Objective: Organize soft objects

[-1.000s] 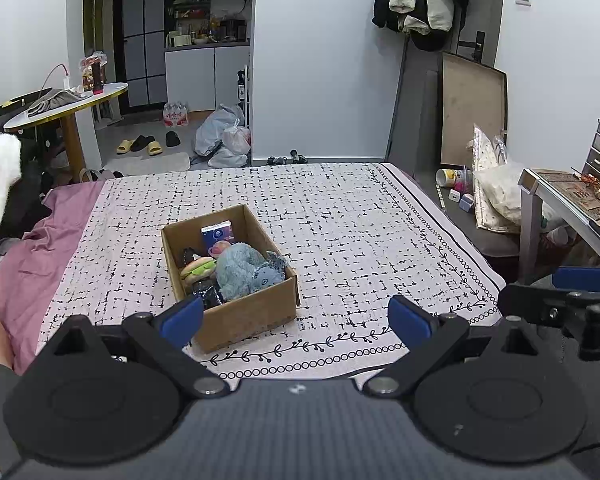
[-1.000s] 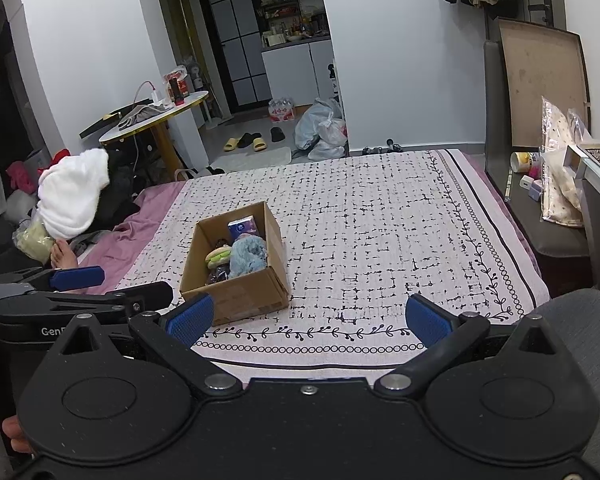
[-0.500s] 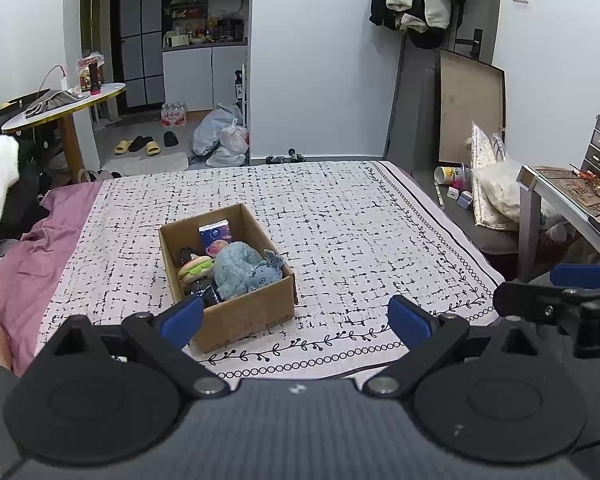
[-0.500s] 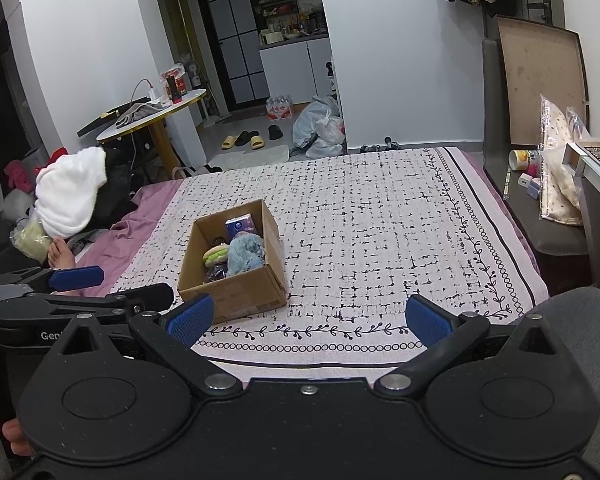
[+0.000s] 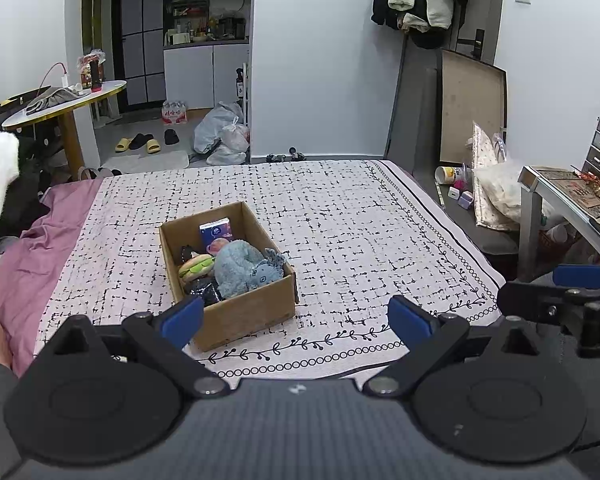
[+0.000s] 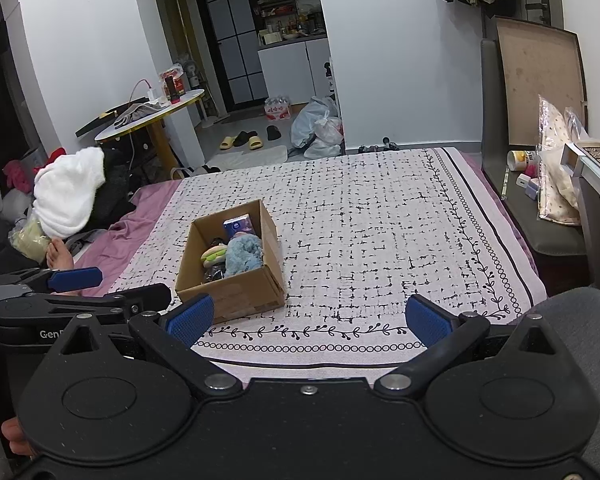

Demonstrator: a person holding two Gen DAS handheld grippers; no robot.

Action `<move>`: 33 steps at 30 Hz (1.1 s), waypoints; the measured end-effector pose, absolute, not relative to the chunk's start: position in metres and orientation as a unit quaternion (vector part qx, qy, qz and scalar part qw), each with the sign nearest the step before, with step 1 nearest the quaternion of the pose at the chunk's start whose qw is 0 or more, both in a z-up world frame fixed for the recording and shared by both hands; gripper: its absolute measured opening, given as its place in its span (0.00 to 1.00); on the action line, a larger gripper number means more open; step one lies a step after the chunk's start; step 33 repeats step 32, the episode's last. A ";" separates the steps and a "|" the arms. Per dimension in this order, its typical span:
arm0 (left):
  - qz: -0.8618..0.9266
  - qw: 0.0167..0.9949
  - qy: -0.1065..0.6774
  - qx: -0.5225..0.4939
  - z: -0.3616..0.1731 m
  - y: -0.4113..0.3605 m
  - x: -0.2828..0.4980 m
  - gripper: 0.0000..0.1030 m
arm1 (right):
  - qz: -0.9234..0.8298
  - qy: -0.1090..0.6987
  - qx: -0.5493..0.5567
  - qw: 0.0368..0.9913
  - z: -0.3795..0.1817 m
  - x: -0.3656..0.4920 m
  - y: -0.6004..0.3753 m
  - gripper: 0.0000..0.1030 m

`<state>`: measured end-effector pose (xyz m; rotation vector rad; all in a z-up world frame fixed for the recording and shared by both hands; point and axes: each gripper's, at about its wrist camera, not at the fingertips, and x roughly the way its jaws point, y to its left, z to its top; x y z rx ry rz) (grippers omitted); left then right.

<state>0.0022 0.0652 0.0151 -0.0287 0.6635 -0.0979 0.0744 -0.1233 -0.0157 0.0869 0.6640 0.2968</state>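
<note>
Both claws held wide and empty over the foot of a bed, a box of soft toys ahead.

At the upper left of the frame a round table (image 5: 64,98) stands before a kitchen doorway; pink sheets and a white bedspread (image 5: 340,216) with black dashes fill the middle; a chair and desk crowd the right edge. The left claw (image 5: 296,316) is spread wide, gripping nothing, touching nothing. The right claw (image 6: 306,318) is likewise wide apart and empty. The cardboard box (image 5: 236,312) sits on the bedspread left of centre, just beyond the left claw's left fingertip, holding a blue plush (image 5: 244,266), a burger toy (image 5: 196,266) and a tissue pack (image 5: 216,232).
</note>
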 end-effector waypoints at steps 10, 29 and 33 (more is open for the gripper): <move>-0.052 0.944 0.326 -0.010 0.014 0.064 0.001 0.95 | 0.143 0.325 0.043 0.934 -0.016 0.075 -0.124 1.00; -0.051 0.944 0.325 -0.009 0.014 0.064 0.002 0.95 | 0.142 0.330 0.046 0.932 -0.018 0.076 -0.125 1.00; -0.054 0.944 0.326 -0.009 0.013 0.064 0.003 0.95 | 0.142 0.330 0.046 0.932 -0.018 0.076 -0.125 1.00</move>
